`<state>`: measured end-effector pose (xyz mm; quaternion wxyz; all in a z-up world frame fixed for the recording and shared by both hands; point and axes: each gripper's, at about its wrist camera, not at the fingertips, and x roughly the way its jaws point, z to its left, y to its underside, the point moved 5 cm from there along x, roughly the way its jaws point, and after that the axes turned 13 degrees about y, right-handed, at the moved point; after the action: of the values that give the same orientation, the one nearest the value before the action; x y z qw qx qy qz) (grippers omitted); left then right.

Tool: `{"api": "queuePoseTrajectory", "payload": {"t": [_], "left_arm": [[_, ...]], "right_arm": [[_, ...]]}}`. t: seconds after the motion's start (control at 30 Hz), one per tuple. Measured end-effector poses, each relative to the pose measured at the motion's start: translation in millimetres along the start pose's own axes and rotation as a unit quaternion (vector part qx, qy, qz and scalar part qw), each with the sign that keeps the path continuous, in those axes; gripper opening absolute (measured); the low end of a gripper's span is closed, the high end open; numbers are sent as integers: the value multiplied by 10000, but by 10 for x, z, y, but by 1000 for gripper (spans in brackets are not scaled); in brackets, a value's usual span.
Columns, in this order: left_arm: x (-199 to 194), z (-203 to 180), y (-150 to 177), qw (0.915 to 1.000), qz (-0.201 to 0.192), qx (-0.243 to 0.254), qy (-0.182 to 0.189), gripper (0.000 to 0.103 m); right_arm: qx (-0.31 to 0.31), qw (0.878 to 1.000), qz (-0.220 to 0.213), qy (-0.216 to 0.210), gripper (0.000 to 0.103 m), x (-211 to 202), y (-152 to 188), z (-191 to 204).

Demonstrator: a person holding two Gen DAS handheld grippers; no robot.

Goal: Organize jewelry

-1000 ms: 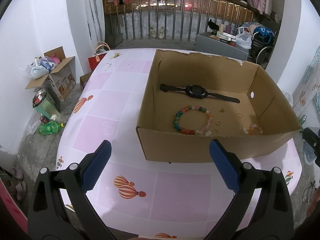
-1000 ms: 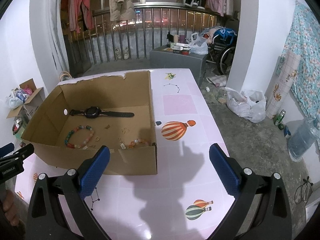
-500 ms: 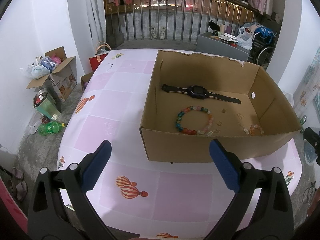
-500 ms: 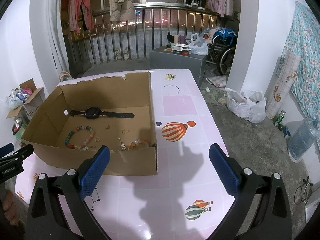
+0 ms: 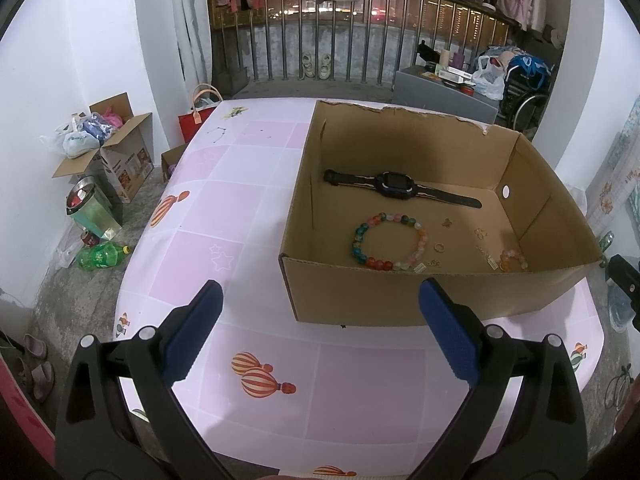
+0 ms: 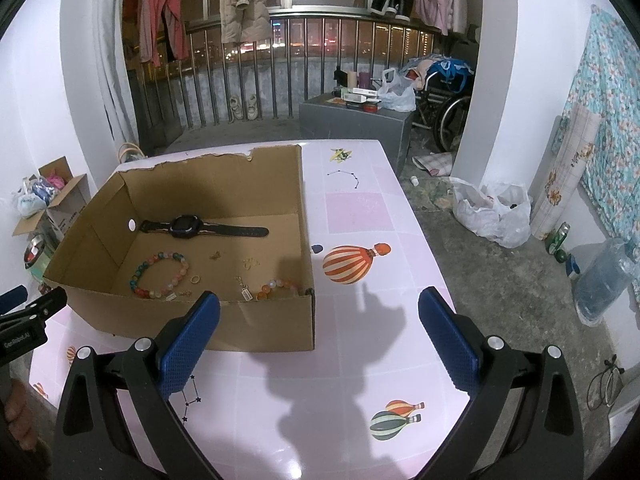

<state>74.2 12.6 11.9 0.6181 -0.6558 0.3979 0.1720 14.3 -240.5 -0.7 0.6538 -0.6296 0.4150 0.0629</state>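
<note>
An open cardboard box (image 5: 400,300) (image 6: 200,320) sits on the pink table (image 5: 224,208). Inside lie a black watch (image 5: 394,186) (image 6: 188,227), a multicoloured bead bracelet (image 5: 362,246) (image 6: 140,276), a smaller orange bead bracelet (image 5: 512,260) (image 6: 276,286), a gold ring (image 5: 439,247) (image 6: 195,279) and small gold charms (image 5: 447,222). My left gripper (image 5: 320,328) hangs open above the table, just short of the box's near wall. My right gripper (image 6: 320,328) is open too, over the table at the box's right front corner. Neither holds anything.
The pink tablecloth carries balloon prints (image 6: 352,260). The table's near edge curves below the left gripper. On the floor to the left stand a cardboard carton (image 5: 120,160) and a green bottle (image 5: 100,256). A white bag (image 6: 492,212) and a water jug (image 6: 604,280) lie right.
The left wrist view has shifted slightly, so the box sits a little further right and lower. The right view is almost unchanged. Both grippers stay open.
</note>
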Motion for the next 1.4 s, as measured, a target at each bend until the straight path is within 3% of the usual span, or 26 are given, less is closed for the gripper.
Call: {"api": "queuePoseTrajectory", "payload": {"t": [1.4], "left_arm": [[0,-11,5,10000,-2,0,-5,95]], "right_arm": [[-32,10000,-36,18,97,-17,-41,-14]]}}
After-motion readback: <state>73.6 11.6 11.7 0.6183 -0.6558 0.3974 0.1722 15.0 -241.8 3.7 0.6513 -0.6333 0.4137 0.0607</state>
